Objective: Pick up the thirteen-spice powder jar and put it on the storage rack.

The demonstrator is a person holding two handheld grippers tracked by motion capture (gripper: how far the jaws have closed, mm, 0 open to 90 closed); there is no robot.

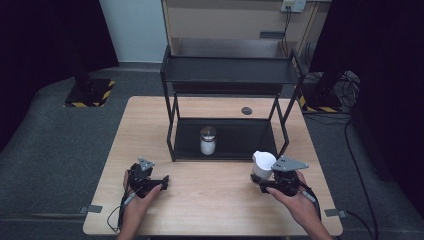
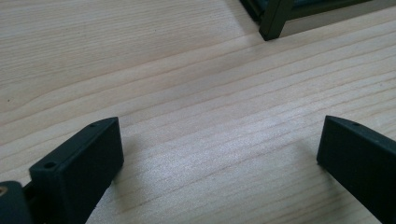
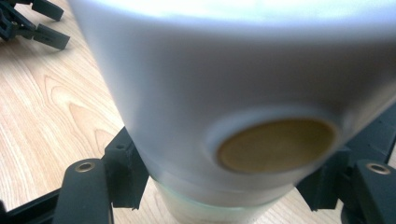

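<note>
Pale grained wood table [image 1: 210,200], matt black metal rack [image 1: 227,70], smooth glossy white plastic container [image 3: 224,93], matt black plastic jaws

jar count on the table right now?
2. One white jar is clamped in the right gripper, near the rack's front right leg. A metal-lidded jar stands on the rack's lower shelf. The upper shelf's top surface isn't fully visible.

White cup [image 3: 196,93] clamped in the right gripper [image 3: 224,186] above the table [image 3: 51,112].
</note>
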